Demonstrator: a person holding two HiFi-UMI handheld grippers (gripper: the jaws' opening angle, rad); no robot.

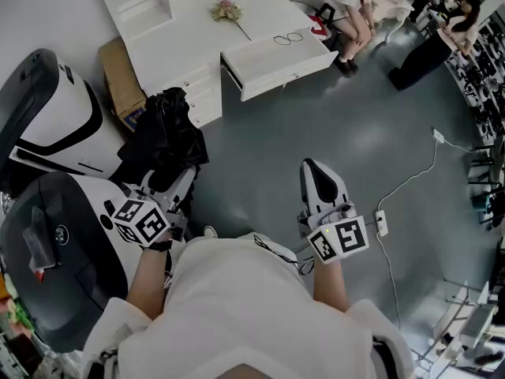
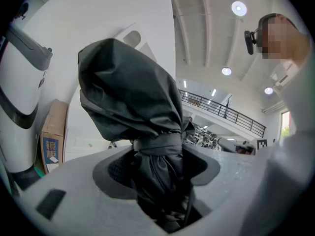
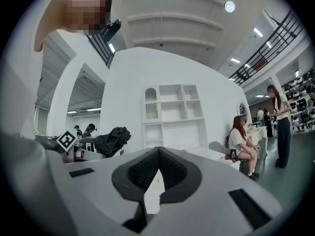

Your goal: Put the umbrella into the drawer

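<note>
So the left gripper [image 2: 158, 167] is clamping down on the umbrella [image 2: 129, 90], pinching the folded black bundle just below the strap [image 2: 157, 144] that's wrapping round it, and the loose fabric is ballooning out above the gripper and filling most of the left gripper view. From the head view, the left gripper [image 1: 175, 184] is pointing roughly level with the umbrella [image 1: 162, 136] bunching up dark in front of it, hanging over the grey floor [image 1: 316, 133] and touching nothing else as far as I can tell. The right gripper [image 3: 158, 153] is carrying nothing, its tips pressing together with only a thin wedge of gap lower down. In the head view, the right gripper [image 1: 314, 172] is hovering just right of the other one, well apart from the umbrella. Further out, the white drawer [image 1: 284, 65] is standing pulled open from the white surface [image 1: 189, 42], quite a way ahead of both grippers, so the umbrella isn't in it yet. A flower [image 1: 226, 10] is lying on the surface and a pair of glasses [image 1: 288, 38] is sitting right at the back of the open drawer. A cardboard box [image 1: 118, 73] is leaning beside the surface on the left, a power strip [image 1: 381, 222] is lying on the floor to the right, and a person [image 1: 351, 10] is sitting just past the drawer.
</note>
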